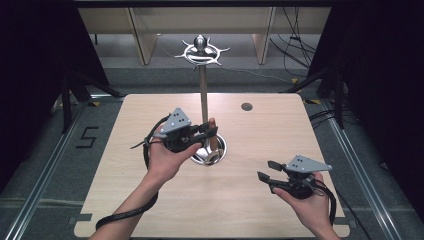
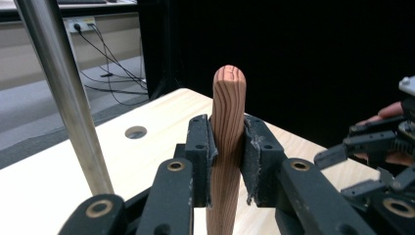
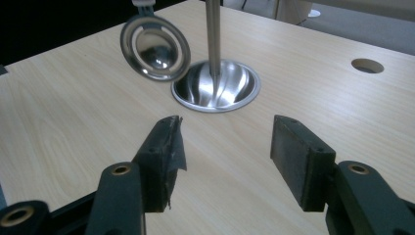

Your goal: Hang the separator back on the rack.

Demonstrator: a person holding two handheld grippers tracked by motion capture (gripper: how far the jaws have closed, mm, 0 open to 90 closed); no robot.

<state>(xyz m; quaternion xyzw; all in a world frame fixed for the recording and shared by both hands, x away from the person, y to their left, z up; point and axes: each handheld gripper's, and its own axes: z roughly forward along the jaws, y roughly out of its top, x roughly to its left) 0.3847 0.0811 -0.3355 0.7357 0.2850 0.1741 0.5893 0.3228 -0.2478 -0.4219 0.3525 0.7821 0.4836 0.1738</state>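
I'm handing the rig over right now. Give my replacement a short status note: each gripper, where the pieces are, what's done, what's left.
Left gripper: shut on the wooden handle of a ladle, held upright beside the stand's pole. Its steel bowl hangs just above the table, next to the stand's round base.
Right gripper: open, empty, off to the right above the table.
Done: ladle grasped and brought to the stand.
Left: probably hanging it on a hook of the top ring; nothing hangs there yet.
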